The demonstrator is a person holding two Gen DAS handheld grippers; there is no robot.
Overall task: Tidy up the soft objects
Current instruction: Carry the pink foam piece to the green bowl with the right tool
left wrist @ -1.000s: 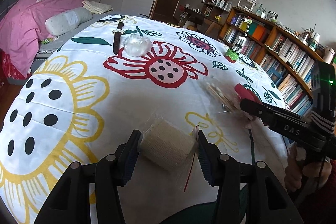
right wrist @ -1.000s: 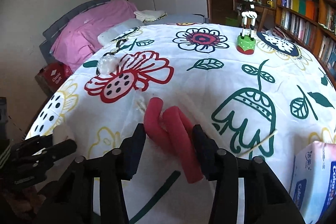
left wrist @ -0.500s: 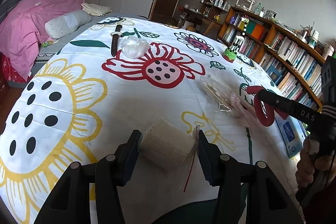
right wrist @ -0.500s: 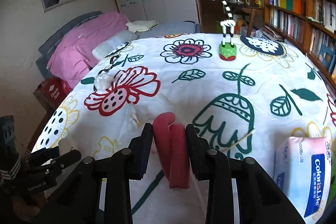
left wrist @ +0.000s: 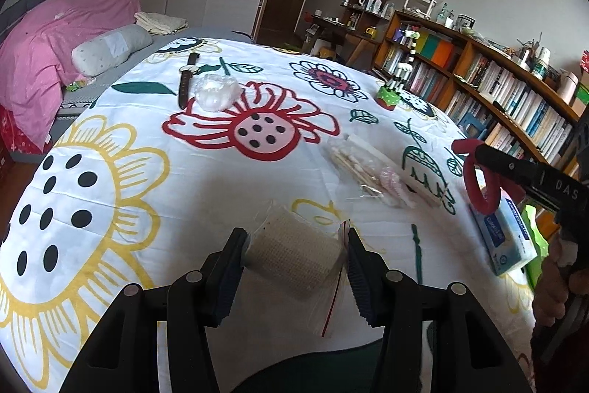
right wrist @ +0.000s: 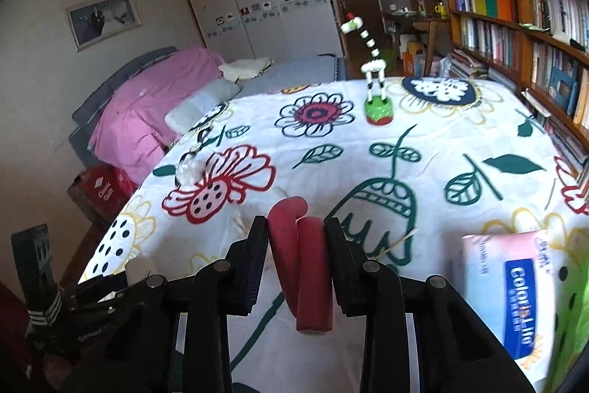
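Note:
A beige bandage roll point(left wrist: 294, 256) in a clear zip bag sits between the pads of my left gripper point(left wrist: 294, 245), which is shut on it low over the flowered tablecloth point(left wrist: 110, 209). My right gripper point(right wrist: 296, 231) is shut on a bent red foam tube point(right wrist: 305, 267), squeezed flat between the pads and held clear of the cloth. In the left wrist view the red tube point(left wrist: 478, 186) hangs as a loop at the far right, above a tissue pack point(left wrist: 504, 238).
A bag of cotton swabs point(left wrist: 364, 168) lies mid-table. A watch point(left wrist: 186, 80) and a clear bag of white stuff point(left wrist: 217, 91) lie at the far side. A giraffe toy point(right wrist: 375, 91) stands at the back, and bookshelves point(right wrist: 515, 24) line the right wall.
My right gripper closed tighter on the red tube, lifted it off the cloth and carried it right, toward the tissue pack. The left gripper and its roll stayed put.

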